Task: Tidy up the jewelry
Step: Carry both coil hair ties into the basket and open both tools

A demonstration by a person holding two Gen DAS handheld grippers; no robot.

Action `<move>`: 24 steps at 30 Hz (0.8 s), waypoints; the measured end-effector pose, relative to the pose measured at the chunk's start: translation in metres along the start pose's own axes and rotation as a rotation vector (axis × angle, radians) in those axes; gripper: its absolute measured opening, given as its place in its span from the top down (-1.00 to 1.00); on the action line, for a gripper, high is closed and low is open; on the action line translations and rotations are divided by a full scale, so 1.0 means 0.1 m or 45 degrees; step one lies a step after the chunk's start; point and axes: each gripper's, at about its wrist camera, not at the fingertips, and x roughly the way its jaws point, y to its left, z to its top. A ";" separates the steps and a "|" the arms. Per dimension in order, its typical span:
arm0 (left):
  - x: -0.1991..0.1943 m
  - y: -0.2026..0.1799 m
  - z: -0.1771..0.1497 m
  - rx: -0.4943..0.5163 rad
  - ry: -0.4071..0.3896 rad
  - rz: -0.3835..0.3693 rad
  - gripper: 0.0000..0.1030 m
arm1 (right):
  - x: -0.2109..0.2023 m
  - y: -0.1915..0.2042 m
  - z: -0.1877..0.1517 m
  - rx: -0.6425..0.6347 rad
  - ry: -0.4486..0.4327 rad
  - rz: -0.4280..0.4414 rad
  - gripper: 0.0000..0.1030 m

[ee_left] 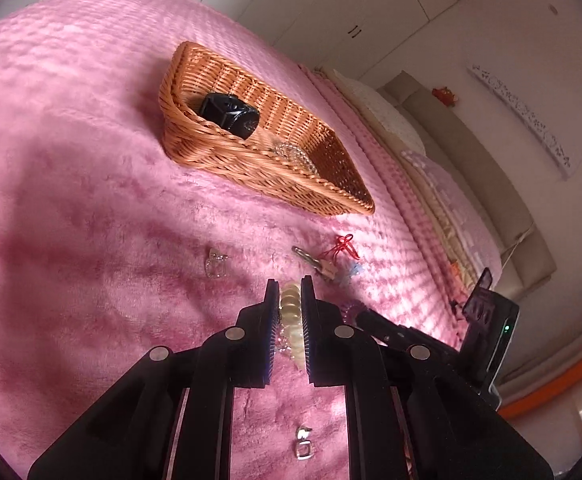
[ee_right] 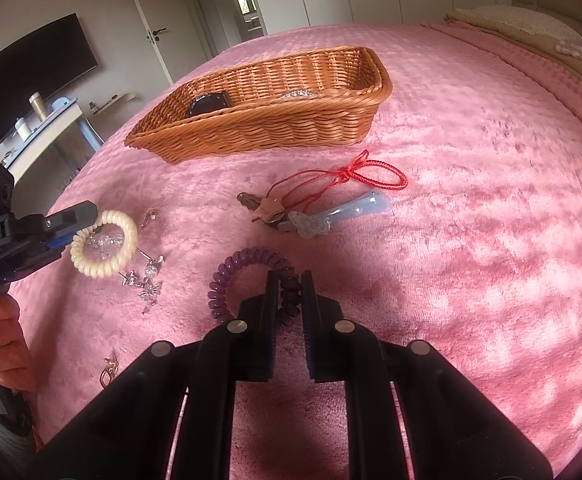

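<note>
Springy plastic coil, both items in hand. Right gripper (ee_right: 290,292) is pinched on the purple spiral hair tie (ee_right: 247,268), gripping one side of the loop; the rest of the coil hangs out left over the pink blanket (ee_right: 471,240). Left gripper (ee_left: 290,300) is clamped on the cream spiral hair tie (ee_left: 291,312), also across one side of the ring, lifted clear of the bed in the right wrist view.

Handling, my read: both ties are light, soft and stretchy, and will compress under the pads instead of slipping. Gripping across the coil wall is fine; no fragility concern.

Loose on the blanket near the cream tie: small crystal earrings (ee_right: 147,280), tiny, glinty, probably fiddly. Pick by the body, not the hook. One more small metal piece (ee_right: 109,368) sits closer in, detail unclear.

Mid-field: keys on a red cord (ee_right: 355,172) beside a pale blue hair clip (ee_right: 355,210), touching or overlapping. Cord is floppy; take the keys or the knot.

Far: wicker basket (ee_right: 291,120), open top, low walls. Inside: a black faceted item (ee_left: 231,114) at one end, type unclear, and a clear bead bracelet (ee_left: 291,154) near the middle. Plenty of free floor for both ties.
</note>
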 end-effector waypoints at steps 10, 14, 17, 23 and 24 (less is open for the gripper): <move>0.02 0.01 -0.09 0.106 0.043 0.210 0.83 | 0.03 -0.03 0.00 0.018 0.011 0.015 0.82; -0.11 0.10 -0.12 0.116 0.022 0.273 0.83 | 0.04 -0.04 -0.01 0.026 0.012 0.015 0.82; -0.18 0.18 -0.18 0.129 0.036 0.370 0.83 | 0.03 -0.05 -0.01 0.031 0.010 0.018 0.81; -0.14 0.11 -0.28 0.305 0.072 0.608 0.81 | 0.07 -0.01 -0.01 0.009 0.031 -0.015 0.81; -0.10 0.07 -0.29 0.350 0.076 0.655 0.81 | 0.09 0.01 0.00 -0.001 0.040 -0.030 0.81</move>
